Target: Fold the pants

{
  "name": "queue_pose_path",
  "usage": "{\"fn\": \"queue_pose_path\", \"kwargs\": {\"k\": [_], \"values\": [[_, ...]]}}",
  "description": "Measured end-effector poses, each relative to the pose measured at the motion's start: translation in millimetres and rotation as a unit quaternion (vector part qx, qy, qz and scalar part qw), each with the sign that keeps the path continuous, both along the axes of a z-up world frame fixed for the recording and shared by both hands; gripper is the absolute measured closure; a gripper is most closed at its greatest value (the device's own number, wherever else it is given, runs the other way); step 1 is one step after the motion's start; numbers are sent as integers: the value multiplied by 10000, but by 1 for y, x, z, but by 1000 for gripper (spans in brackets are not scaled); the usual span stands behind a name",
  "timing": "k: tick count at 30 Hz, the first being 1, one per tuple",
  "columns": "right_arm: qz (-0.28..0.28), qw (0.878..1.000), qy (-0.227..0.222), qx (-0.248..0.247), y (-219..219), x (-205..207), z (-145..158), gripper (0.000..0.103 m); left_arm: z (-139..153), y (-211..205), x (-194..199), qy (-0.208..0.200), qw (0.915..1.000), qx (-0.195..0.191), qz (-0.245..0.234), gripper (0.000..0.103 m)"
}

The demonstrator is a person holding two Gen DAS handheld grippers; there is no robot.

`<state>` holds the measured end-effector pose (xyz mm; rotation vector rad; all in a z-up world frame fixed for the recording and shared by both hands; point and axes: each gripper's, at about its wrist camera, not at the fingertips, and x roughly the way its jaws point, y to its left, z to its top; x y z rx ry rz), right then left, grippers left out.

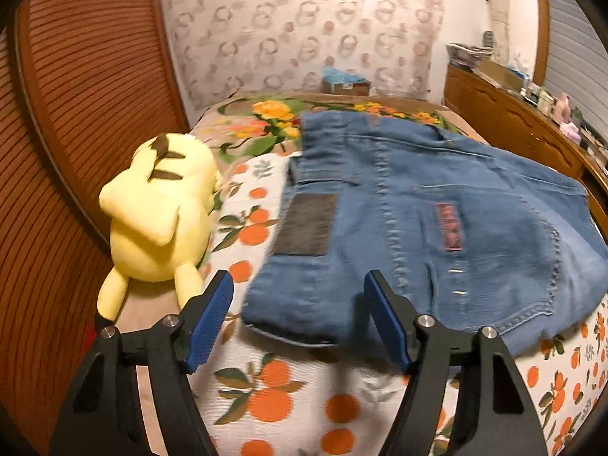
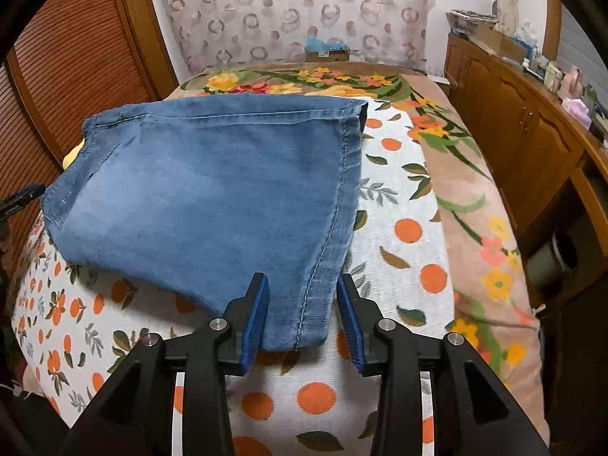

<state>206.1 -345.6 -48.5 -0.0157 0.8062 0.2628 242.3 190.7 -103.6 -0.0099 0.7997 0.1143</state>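
Folded blue denim pants (image 1: 418,220) lie on a white bedspread printed with oranges (image 1: 273,387), filling the centre and right of the left wrist view, a dark leather waistband patch and a back pocket facing up. The left gripper (image 1: 298,321), black with ribbed blue pads, sits at the bottom of that frame with its jaws wide apart and nothing between them, just in front of the near corner of the pants. A yellow plush toy (image 1: 159,220) lies face down at centre left, beside the denim.

In the right wrist view the same pants (image 2: 212,205) spread across the centre. The right gripper (image 2: 302,319), at bottom centre, has its jaws parted; the seamed near corner of the denim lies between the pads, which do not press on it. A floral brown blanket (image 2: 475,205) runs along the right.
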Motion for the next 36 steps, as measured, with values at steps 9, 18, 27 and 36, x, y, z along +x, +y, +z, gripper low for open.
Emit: {"fn": "queue_pose_path", "kwargs": {"k": [9, 18, 27, 36], "values": [[73, 9999, 99, -53, 12, 1, -13, 54, -21, 9, 4, 246, 9996, -110, 101, 32], [107, 9999, 48, -100, 23, 4, -15, 54, -25, 9, 5, 278, 9993, -206, 145, 35], [447, 9986, -119, -275, 36, 1, -18, 73, -28, 11, 11, 298, 9988, -309, 214, 37], [567, 9980, -268, -96, 37, -4, -22, 85, -24, 6, 9, 291, 9989, -340, 161, 65]]}}
